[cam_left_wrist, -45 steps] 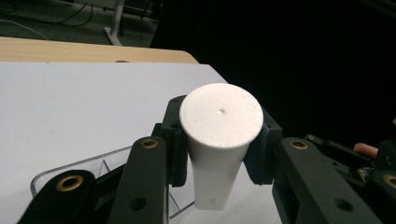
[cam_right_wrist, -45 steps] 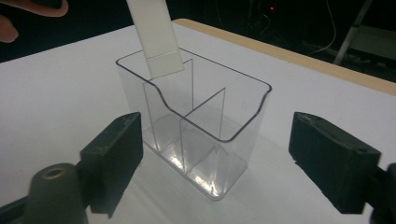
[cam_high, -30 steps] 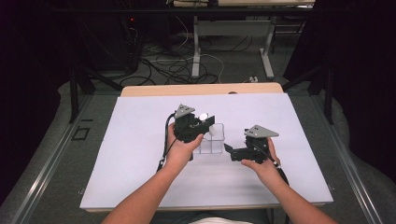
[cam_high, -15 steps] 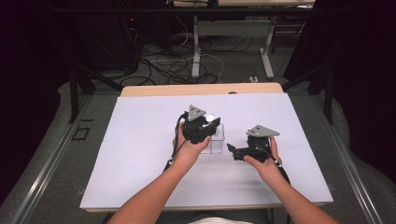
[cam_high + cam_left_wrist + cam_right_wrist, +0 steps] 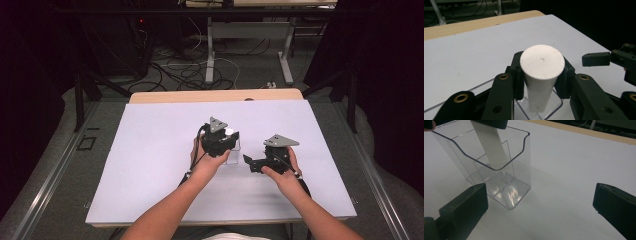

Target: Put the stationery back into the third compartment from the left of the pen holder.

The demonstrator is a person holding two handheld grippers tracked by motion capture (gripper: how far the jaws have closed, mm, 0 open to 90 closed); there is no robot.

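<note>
High view, white tabletop [image 5: 150,165], dark cabled floor [image 5: 175,75], left tool [image 5: 221,141] gripping white tube [image 5: 541,72], right tool [image 5: 255,162] released.

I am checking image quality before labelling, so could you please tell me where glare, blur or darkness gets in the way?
High view: the table is evenly lit, with dark surroundings. Left gripper view: the white tube is sharp, though the clear organiser is faint. Right gripper view: reflections glare on the organiser's floor, and the near jaws look soft.

High view looks forward and down over the table [image 5: 150,150]; both gripper views sit close (sharing the clear box [image 5: 499,170]).
</note>
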